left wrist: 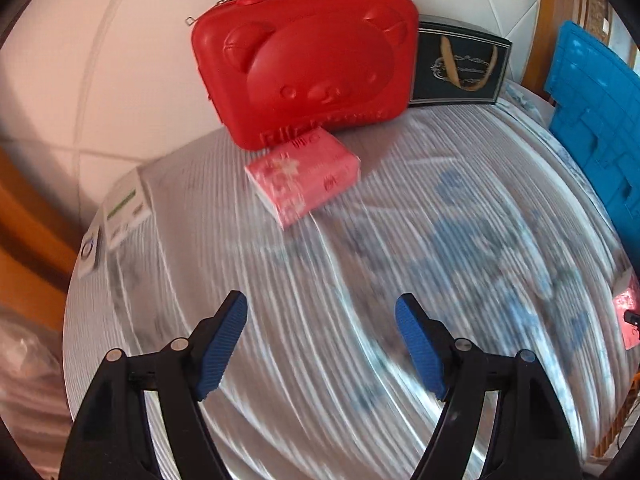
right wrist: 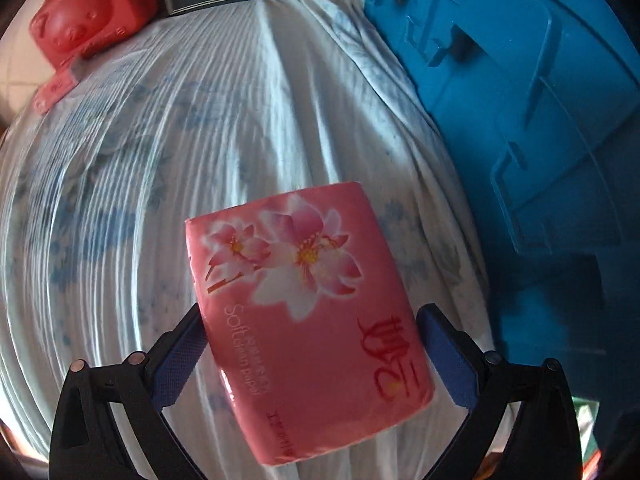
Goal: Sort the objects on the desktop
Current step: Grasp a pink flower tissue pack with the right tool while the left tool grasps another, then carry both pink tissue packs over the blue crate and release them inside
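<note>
A pink tissue pack [right wrist: 312, 320] with a flower print lies on the white-and-blue cloth [right wrist: 168, 152], deep between the fingers of my right gripper [right wrist: 311, 311]. The blue pads flank its two long sides, and the wrapper shows no dent, so the gripper counts as open. This pack also shows at the right edge of the left wrist view, tissue pack [left wrist: 626, 312]. A second pink tissue pack [left wrist: 304, 180] lies in front of the red case [left wrist: 304, 68]. My left gripper [left wrist: 321, 298] hangs open and empty over the bare cloth, well short of that pack.
A dark gift box [left wrist: 460, 64] stands to the right of the red bear-faced case. A blue plastic crate [right wrist: 540, 140] borders the cloth on the right. A white leaflet [left wrist: 124, 208] and a small white device [left wrist: 89, 252] lie at the left edge.
</note>
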